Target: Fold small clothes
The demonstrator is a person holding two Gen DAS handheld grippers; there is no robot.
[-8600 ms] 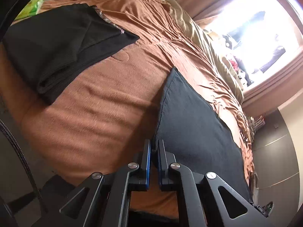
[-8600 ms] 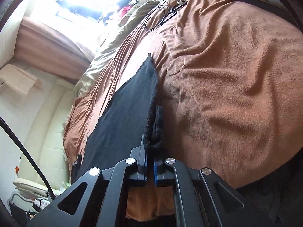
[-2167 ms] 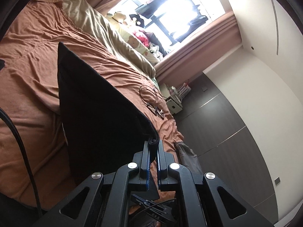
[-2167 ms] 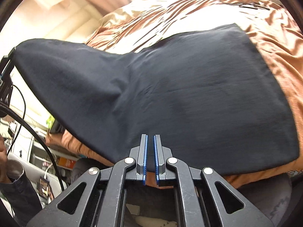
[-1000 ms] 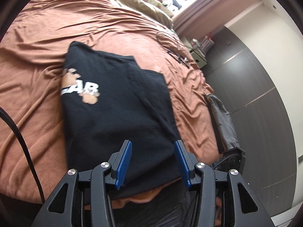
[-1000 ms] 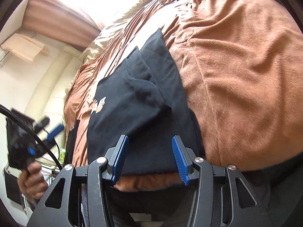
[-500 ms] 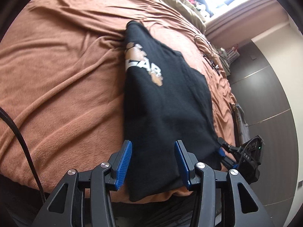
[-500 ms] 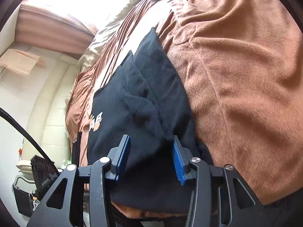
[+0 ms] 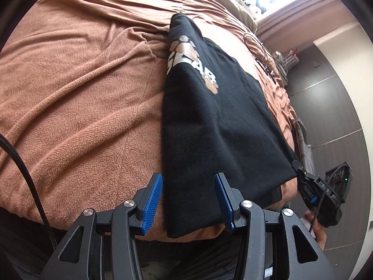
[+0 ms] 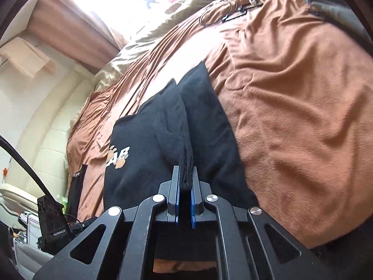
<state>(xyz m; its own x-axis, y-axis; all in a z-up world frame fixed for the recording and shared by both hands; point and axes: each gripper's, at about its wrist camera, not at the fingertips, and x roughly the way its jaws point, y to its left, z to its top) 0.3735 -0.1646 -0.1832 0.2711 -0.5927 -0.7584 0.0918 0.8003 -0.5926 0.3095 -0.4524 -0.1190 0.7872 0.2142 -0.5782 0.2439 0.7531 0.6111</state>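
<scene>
- Left of the left tongs [image 9: 188, 201]: bare brown blanket [image 9: 81, 98] on the bed, rumpled in long ridges; a black cable [image 9: 21, 170] trailing down at the far left edge.
- Left tongs: spread, blue pads apart and pinching nothing; hovering at the near left corner of the black T-shirt [image 9: 216, 121], left pad just outside the shirt's left edge, right pad over the cloth.
- Ahead of the left tongs: T-shirt lying on the blanket, already doubled into a long panel, printed lettering and paw marks facing up toward the far end, a second layer showing along the right side.
- Right of the left tongs: right tongs [image 9: 297, 164] seen at the near right corner of the shirt, a hand [image 9: 317, 228] on the grip behind them.
- Right tongs [image 10: 185, 175]: just been closing, now pressed together on a bunched fold of the shirt's near edge, cloth clamped between the blue pads and pulled up into a ridge.
- Right of the right tongs: more open blanket, a looped cord [image 10: 216, 11] far off near the pillows.
- Progress, as a judgement: lengthwise folds seemingly done, shirt narrowed; one corner gripped, the other not yet taken.
- Left to do, likely: closing the left tongs on their corner, carrying the near hem toward the far end for a crosswise fold, then flattening.
</scene>
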